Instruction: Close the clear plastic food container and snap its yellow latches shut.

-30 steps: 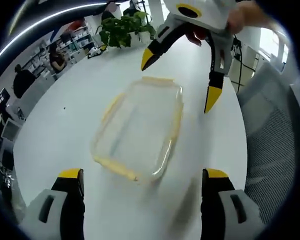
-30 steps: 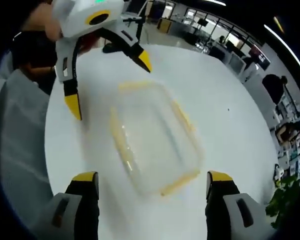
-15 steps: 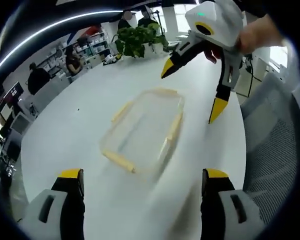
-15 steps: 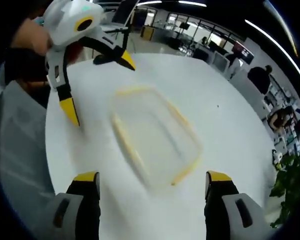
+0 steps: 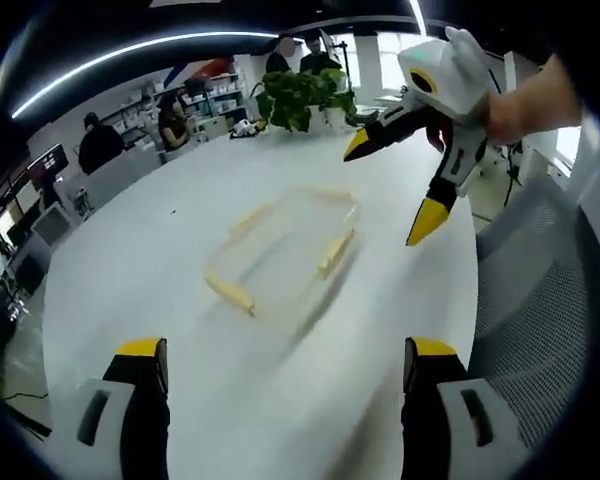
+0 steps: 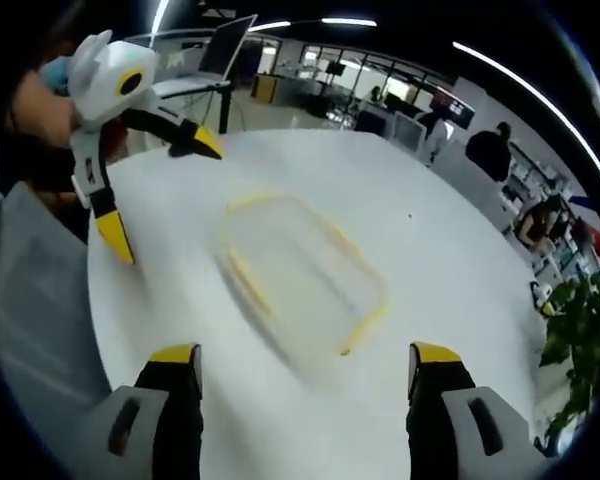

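A clear plastic food container point(image 5: 283, 252) with yellow latches on its sides lies flat on the white round table point(image 5: 130, 270), its lid on; motion blur hides whether the latches are down. In the right gripper view the container point(image 6: 300, 275) sits mid-table. My left gripper point(image 5: 285, 365) is open, raised well short of the container. My right gripper point(image 6: 295, 370) is open too, held back from it. Across the table, the right gripper point(image 5: 395, 185) hangs open above the container's far right, and the left gripper point(image 6: 155, 195) hangs open at the container's left.
A potted plant point(image 5: 298, 97) stands at the table's far edge. A mesh chair point(image 5: 540, 300) is at the right of the table. Desks, shelves and seated people point(image 5: 100, 145) fill the office behind. A hand point(image 5: 535, 95) holds the right gripper.
Both grippers have pulled up and back from the container, which now looks smaller and farther in both views. The container has stayed on the table.
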`<state>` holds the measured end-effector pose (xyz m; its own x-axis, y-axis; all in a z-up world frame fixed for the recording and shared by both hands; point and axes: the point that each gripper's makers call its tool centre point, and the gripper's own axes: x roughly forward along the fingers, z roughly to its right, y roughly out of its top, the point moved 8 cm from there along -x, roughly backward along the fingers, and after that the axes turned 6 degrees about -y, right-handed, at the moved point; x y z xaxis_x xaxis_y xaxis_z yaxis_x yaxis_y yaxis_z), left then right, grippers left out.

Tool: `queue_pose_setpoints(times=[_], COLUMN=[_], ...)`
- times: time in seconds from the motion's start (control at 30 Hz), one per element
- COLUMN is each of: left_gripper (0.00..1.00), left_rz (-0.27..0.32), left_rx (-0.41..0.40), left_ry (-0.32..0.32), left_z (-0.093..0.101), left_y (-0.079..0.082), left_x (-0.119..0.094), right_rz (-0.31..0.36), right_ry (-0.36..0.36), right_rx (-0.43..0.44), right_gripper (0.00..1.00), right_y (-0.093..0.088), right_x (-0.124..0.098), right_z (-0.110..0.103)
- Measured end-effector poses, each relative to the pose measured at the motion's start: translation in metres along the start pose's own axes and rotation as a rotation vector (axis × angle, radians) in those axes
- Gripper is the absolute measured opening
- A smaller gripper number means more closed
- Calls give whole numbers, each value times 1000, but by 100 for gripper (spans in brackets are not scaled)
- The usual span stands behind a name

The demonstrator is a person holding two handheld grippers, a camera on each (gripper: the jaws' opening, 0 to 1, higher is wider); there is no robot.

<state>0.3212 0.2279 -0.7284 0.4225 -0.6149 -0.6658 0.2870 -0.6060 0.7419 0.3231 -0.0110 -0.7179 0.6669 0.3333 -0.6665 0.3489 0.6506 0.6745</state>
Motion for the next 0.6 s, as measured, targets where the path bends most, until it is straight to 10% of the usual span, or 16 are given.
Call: queue_pose_setpoints(times=[0.6], left_gripper=[99], left_rz=[117], left_rx=[-76], left_ry=[19], left_z=[19], left_y=[-13], left_x=[-19], right_rz=[90], right_ry=[-71], right_rx=[64], right_gripper=[85], right_y=[-17], right_x=[-25], right_z=[-13])
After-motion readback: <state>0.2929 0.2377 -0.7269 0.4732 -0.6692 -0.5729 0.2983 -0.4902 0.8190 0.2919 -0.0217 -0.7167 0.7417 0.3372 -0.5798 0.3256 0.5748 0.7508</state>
